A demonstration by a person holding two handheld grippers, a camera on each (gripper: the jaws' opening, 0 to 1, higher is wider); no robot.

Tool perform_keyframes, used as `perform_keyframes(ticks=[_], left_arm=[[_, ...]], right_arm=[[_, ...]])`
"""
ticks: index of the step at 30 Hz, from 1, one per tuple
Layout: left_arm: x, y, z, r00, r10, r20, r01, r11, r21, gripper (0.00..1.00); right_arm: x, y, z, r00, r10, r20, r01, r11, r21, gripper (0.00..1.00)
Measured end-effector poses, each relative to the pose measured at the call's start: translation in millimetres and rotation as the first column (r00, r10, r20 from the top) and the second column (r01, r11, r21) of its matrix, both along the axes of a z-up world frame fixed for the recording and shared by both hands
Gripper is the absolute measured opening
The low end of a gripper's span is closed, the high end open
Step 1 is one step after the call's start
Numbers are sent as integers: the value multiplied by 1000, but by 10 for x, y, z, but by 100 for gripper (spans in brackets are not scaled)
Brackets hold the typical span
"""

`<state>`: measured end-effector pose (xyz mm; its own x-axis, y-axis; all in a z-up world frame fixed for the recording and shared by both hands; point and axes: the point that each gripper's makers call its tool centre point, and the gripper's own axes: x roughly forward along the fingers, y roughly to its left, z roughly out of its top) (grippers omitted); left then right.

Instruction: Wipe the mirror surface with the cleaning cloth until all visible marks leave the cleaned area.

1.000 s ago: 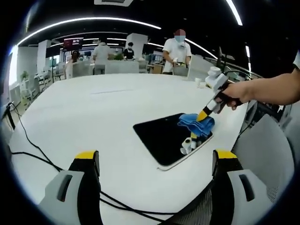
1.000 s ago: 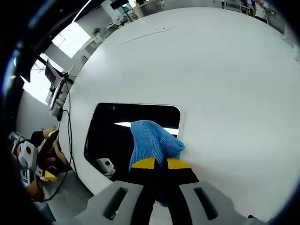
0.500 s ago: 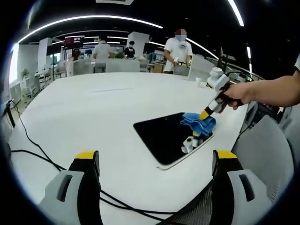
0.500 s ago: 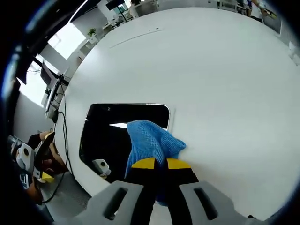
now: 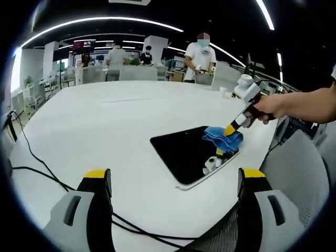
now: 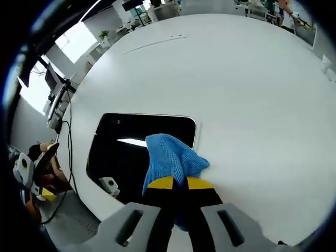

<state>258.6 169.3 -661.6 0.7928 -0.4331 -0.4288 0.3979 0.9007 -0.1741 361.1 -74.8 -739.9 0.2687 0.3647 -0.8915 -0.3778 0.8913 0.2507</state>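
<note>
A dark rectangular mirror lies flat on the white table. My right gripper is shut on a blue cleaning cloth, which it presses onto the mirror's right end. Seen from the left gripper view, that right gripper slants down from a person's hand onto the cloth at the mirror's far right corner. The glass mirrors the gripper as a white shape. My left gripper hovers open near the table's front edge, well short of the mirror, holding nothing.
Black cables trail over the table's left and front. Grey mesh chairs stand at the right edge. Several people stand at desks beyond the far side. A wide stretch of bare white table extends past the mirror.
The right gripper with the cloth has slid slightly along the mirror's right end. The left gripper has stayed put.
</note>
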Motion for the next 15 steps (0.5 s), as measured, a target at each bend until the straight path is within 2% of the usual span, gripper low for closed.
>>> perform_keyframes(ticks=[4,10,15], left_arm=[[3,-5,3,1000,-5,3,5,1000,6,99],[10,21,14,1000,10,6,-10,1000,-2,99],[13,20,17,1000,8,9,-8,1000,2,99]], right_arm=[[-56,-10,-14,1000,-2,-16,2,1000,2,1],[-154,-19,-12,998,-48,-49,49,998,31,1],[-275,-18,-13,999,-26,-48,27,1000,16,1]])
